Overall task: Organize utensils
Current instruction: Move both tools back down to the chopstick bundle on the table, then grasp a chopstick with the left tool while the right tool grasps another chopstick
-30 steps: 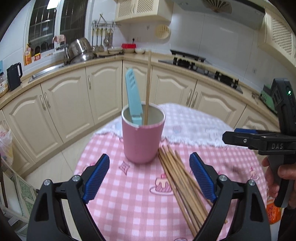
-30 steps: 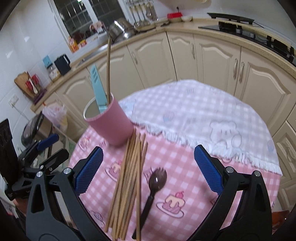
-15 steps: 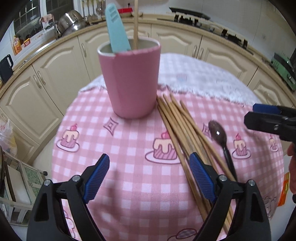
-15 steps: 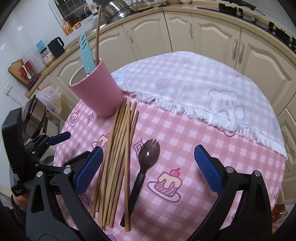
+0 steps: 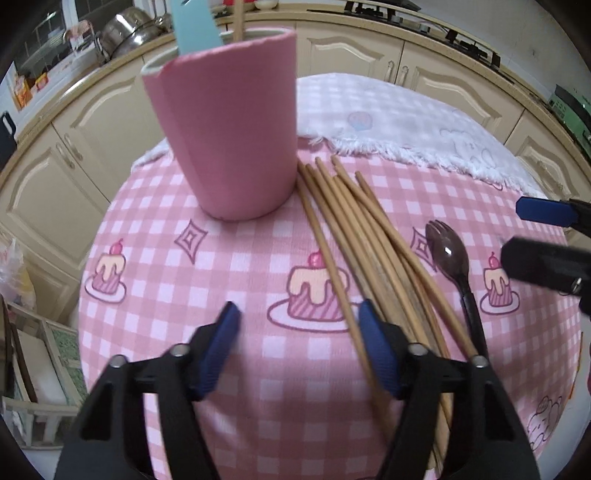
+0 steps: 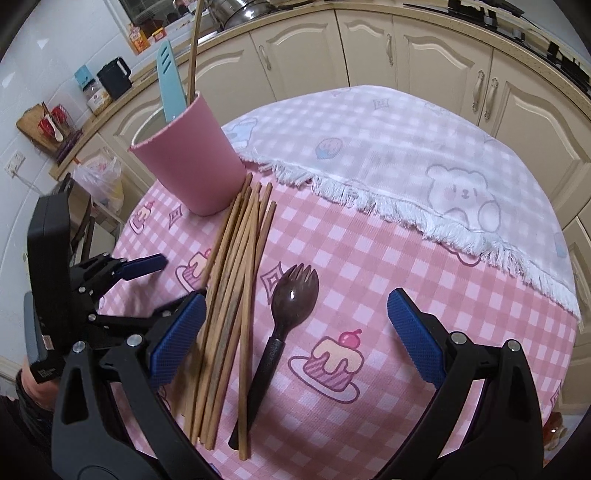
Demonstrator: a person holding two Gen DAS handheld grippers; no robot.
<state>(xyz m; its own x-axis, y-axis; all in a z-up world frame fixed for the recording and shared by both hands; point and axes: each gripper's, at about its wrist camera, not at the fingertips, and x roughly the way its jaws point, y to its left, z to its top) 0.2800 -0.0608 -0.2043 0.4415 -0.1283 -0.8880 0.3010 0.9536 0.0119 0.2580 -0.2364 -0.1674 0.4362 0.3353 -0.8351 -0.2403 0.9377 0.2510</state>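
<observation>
Just L tongs (image 5: 297, 345) beside chopsticks (image 5: 354, 236)

Ahead of both grippers, cream cabinet doors (image 6: 436, 66) with arched panels and metal handles curve around the room under a tan countertop (image 5: 461, 48). Far ahead and to the left, steel pots (image 5: 129, 33) sit by a window (image 5: 48, 40). Ahead to the right, a black gas hob (image 5: 454, 33) lies on the counter. Left of the right gripper stand a black kettle (image 6: 114, 75), a jar (image 6: 94, 94) and a white tiled wall (image 6: 22, 96). A plastic bag (image 6: 101, 181) hangs below.
</observation>
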